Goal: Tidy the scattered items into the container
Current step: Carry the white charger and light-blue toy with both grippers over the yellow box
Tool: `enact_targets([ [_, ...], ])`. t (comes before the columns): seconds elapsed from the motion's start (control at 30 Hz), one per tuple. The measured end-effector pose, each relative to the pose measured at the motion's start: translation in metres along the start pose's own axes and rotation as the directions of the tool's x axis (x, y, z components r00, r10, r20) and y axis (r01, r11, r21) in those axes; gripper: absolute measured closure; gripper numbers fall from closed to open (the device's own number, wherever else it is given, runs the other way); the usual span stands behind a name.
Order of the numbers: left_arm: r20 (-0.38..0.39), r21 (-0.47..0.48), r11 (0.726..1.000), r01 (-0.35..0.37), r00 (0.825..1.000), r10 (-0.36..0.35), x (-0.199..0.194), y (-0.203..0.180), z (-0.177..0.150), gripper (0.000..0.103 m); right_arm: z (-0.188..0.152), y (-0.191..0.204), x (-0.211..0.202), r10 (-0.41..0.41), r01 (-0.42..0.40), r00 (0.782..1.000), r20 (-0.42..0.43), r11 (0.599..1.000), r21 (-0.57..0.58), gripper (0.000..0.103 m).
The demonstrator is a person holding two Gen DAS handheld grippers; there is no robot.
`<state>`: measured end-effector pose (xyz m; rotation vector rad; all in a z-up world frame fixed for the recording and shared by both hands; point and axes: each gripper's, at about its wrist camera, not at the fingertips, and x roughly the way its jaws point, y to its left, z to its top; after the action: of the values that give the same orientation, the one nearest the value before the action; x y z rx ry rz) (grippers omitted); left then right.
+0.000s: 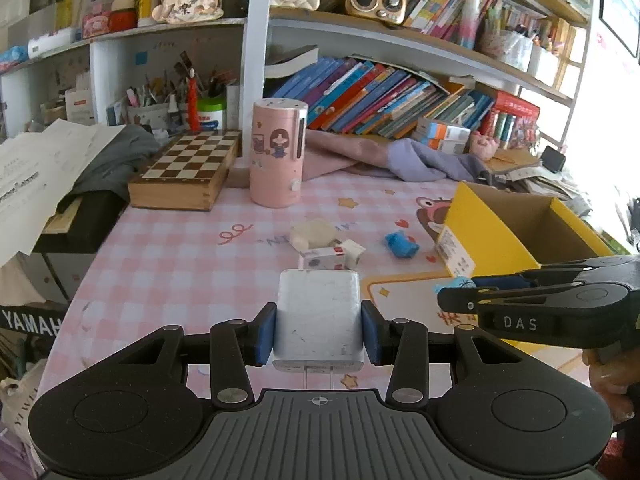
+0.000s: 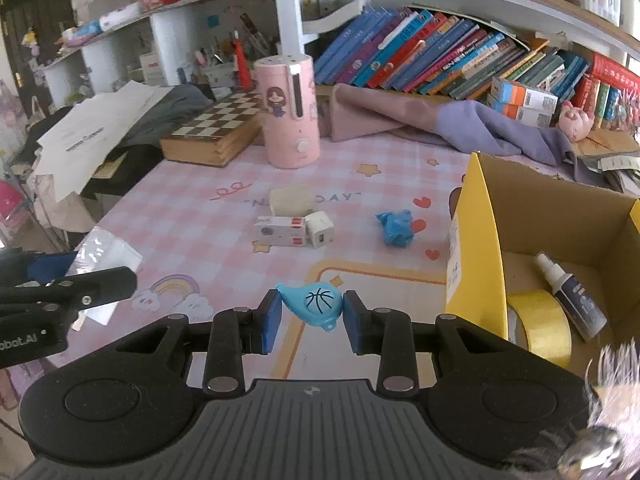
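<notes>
My left gripper (image 1: pixel 319 326) is shut on a white charger block (image 1: pixel 319 316) and holds it above the pink checked table. My right gripper (image 2: pixel 311 317) is shut on a light blue teardrop tag with a basketball print (image 2: pixel 314 304); it also shows from the side in the left wrist view (image 1: pixel 456 300). The yellow cardboard box (image 2: pixel 480 240) stands at the right and holds a yellow tape roll (image 2: pixel 540 326) and a small spray bottle (image 2: pixel 572 296). On the table lie a cream block (image 2: pixel 291 199), a white and red carton (image 2: pixel 280 231), a small white adapter (image 2: pixel 320 229) and a crumpled blue item (image 2: pixel 395 227).
A pink cylinder humidifier (image 2: pixel 289 112) and a chessboard box (image 2: pixel 218 128) stand at the back. Purple cloth (image 2: pixel 460 124) lies before a row of books. A clear plastic bag (image 2: pixel 105 254) lies at the left near papers at the table edge.
</notes>
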<state>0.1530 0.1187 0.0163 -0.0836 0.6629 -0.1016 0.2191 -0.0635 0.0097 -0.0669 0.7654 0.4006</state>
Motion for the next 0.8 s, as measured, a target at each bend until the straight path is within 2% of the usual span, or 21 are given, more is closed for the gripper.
enact_targets([
  [0.37,0.006,0.009,1.000,0.018,1.000,-0.018,-0.038,-0.019,-0.025,0.061,-0.031,0.010,-0.039,0.023,-0.023,1.000,0.012,1.000,-0.012,0.072],
  [0.8,0.001,0.043,0.998,0.051,0.999,-0.051,-0.065,-0.041,-0.047,0.061,-0.068,0.013,-0.078,0.014,-0.014,1.000,0.022,1.000,-0.013,0.072],
])
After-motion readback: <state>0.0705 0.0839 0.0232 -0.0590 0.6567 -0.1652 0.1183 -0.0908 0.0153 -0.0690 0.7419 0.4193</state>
